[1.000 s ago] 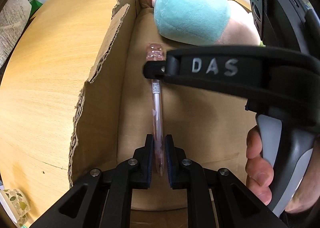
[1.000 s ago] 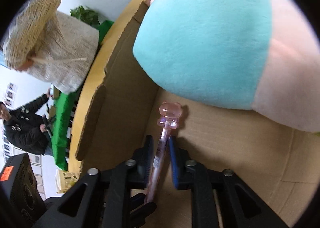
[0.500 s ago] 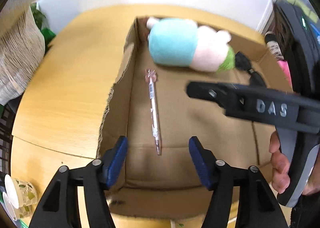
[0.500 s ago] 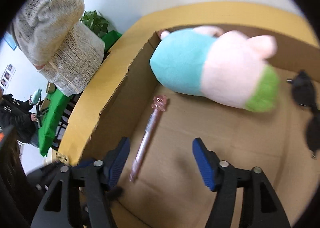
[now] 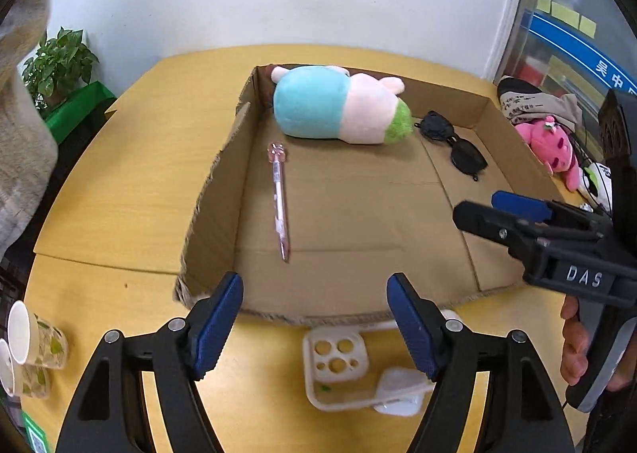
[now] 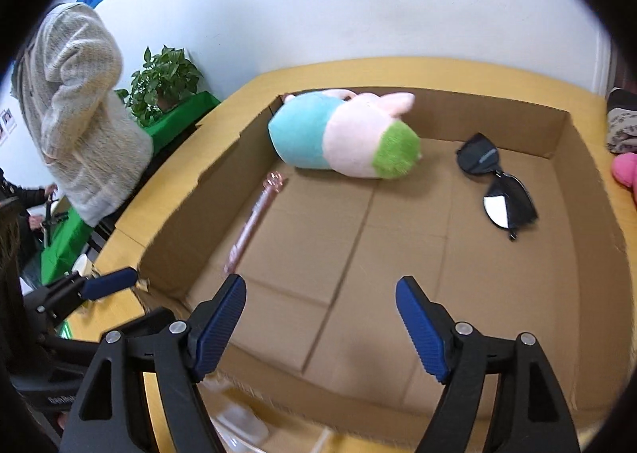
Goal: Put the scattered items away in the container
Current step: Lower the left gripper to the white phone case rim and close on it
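Left wrist view: the left gripper (image 5: 314,319) hangs wide open and empty above the near wall of the cardboard box (image 5: 215,210), which sits on the round wooden table (image 5: 119,182). In the box, a pink pen (image 5: 279,198) lies along the left wall, its charm end toward the far left corner. A plush toy (image 5: 338,110) lies against the far wall, and black sunglasses (image 5: 454,142) rest toward the far right corner. Not yet tidied, a clear phone case (image 5: 338,365) lies on the table just outside the box's near wall, between the left gripper's fingers. The right gripper (image 5: 505,210) shows at the right edge, over the box's right side.

Right wrist view: the right gripper (image 6: 320,327) is also spread wide with nothing between its fingers, poised over the near part of the box. The pen, plush toy and sunglasses appear in the same places. Only 1 pale, blurred edge of the phone case shows below the near wall.

The phone case is probably light, thin and somewhat flexible, with a slick surface; lying flat, it offers little to pinch. Taking 1 raised side rim between the fingers looks safest.
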Tool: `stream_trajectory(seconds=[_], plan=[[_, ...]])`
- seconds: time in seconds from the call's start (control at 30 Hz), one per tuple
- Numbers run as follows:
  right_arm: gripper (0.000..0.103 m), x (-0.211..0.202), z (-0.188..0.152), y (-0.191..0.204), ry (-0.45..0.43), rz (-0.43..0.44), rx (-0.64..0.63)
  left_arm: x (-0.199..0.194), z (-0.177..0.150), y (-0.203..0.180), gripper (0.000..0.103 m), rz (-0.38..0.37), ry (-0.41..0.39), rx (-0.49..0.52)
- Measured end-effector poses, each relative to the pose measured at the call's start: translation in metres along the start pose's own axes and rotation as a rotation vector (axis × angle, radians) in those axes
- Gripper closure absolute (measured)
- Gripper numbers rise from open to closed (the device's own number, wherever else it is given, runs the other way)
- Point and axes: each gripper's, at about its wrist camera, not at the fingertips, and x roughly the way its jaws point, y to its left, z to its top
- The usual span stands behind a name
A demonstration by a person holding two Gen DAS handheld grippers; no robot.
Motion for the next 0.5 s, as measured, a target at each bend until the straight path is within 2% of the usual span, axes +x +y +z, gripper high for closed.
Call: stream_trajectory(seconds=[0.2, 0.5], plan=[[0.025, -0.005, -0.028, 0.016, 0.008, -0.017, 0.002, -0.003, -0.012, -0.006, 0.024, 0.000, 0.005, -0.010], [0.025, -0.014, -0.042, 0.016, 0.000, -0.019, 0.018, -0.001, -0.024, -0.010, 0.024, -0.005, 0.023, 0.005]])
